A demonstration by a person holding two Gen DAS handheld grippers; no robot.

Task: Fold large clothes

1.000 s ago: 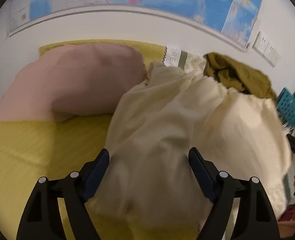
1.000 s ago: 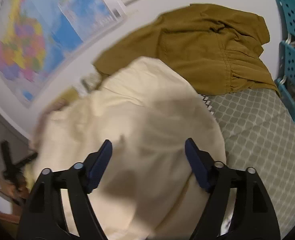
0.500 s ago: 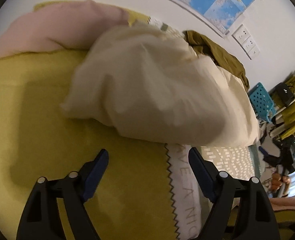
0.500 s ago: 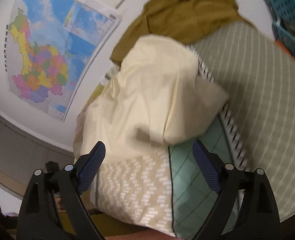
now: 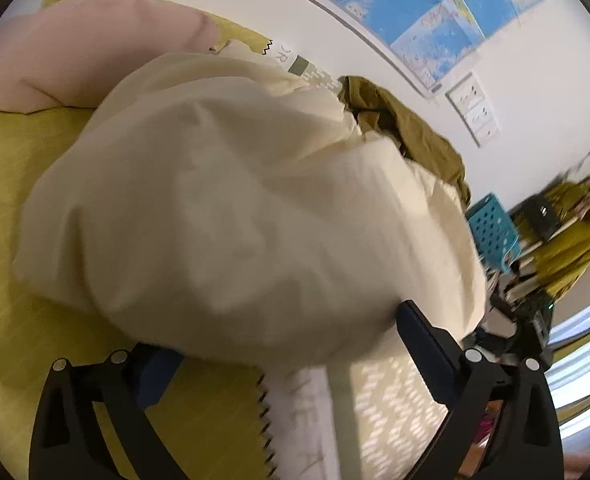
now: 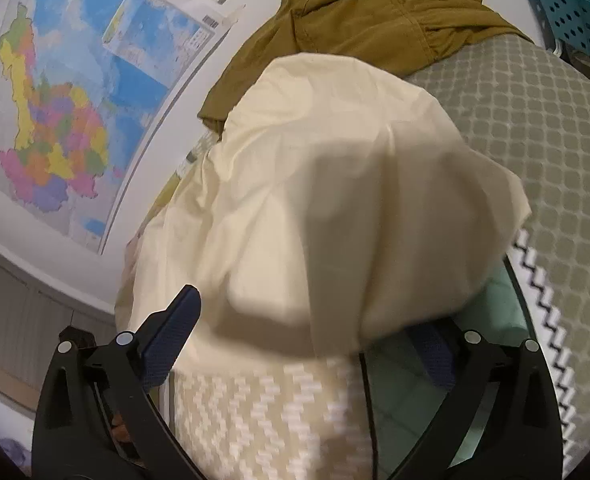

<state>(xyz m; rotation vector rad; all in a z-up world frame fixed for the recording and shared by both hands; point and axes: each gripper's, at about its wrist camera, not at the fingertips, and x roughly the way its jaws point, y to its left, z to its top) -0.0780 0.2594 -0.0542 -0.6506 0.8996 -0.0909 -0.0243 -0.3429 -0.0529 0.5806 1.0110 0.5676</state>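
Cream garment (image 5: 235, 208) bunched on bed (image 5: 11, 168), near olive clothes (image 6: 375, 12) | left tongs (image 5: 283, 354), right tongs (image 6: 307, 344) just spread wide, gripping nothing | we should pinch matching corners.

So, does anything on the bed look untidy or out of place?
Yes. The cream garment lies bunched in a rumpled heap, not flat, and part of it overlaps the olive garment, which is crumpled against the wall. Nothing looks torn or spilled.
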